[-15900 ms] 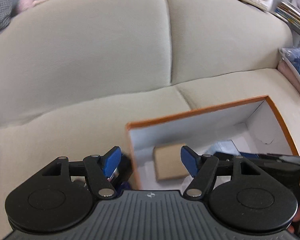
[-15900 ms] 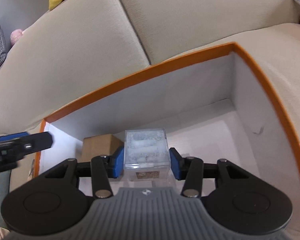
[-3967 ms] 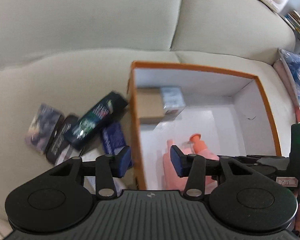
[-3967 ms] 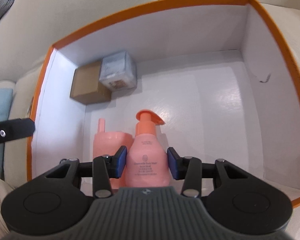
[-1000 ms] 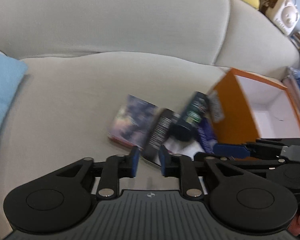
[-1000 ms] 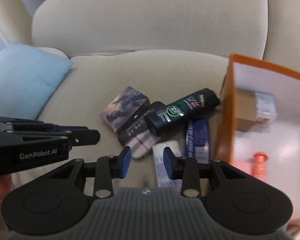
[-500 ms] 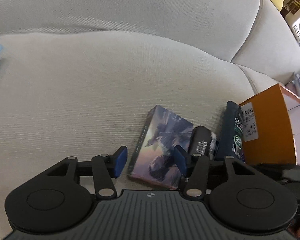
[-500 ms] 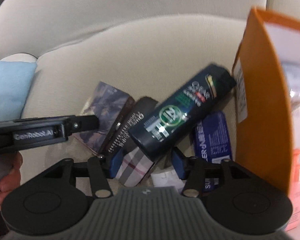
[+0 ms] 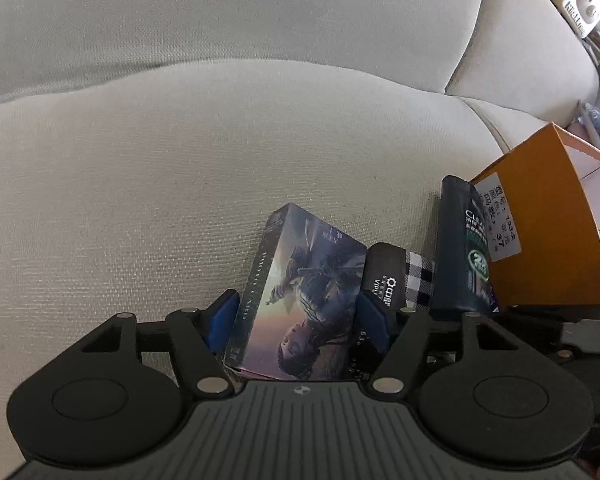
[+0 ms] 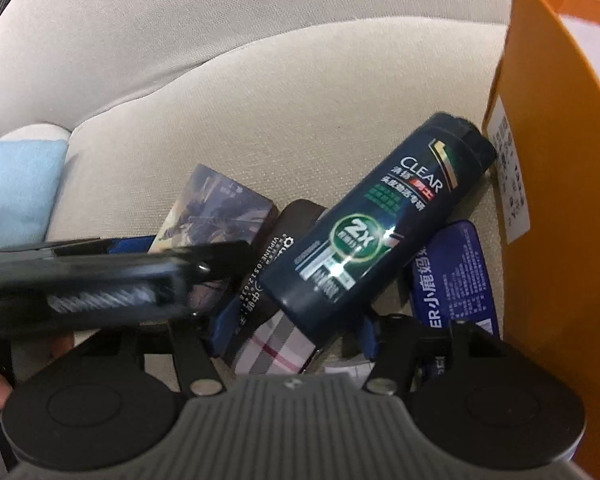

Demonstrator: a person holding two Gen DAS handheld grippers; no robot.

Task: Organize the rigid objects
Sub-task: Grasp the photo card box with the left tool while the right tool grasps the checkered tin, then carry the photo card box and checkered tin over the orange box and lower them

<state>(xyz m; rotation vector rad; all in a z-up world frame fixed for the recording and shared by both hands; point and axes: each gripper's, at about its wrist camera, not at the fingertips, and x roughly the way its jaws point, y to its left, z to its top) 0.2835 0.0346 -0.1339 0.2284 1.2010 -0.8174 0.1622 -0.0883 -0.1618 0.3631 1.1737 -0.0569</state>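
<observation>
Straddling, left wrist view: the left gripper (image 9: 296, 316) has just been widening its jaws, which stand released either side of the picture box (image 9: 300, 296) on the sofa seat (image 9: 180, 160).
Right wrist view: the right gripper (image 10: 292, 328), jaws released after widening, brackets the base of the shampoo bottle (image 10: 372, 232), which leans on the plaid case (image 10: 272, 336) beside the orange box (image 10: 556, 200).
Risk: the grippers work close together; lifting either item could jostle the overlapping pile.

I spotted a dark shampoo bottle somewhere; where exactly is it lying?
The dark green plastic shampoo bottle lies slanted on the beige sofa seat, atop a black plaid-trimmed case, its cap beside the orange cardboard box.
</observation>
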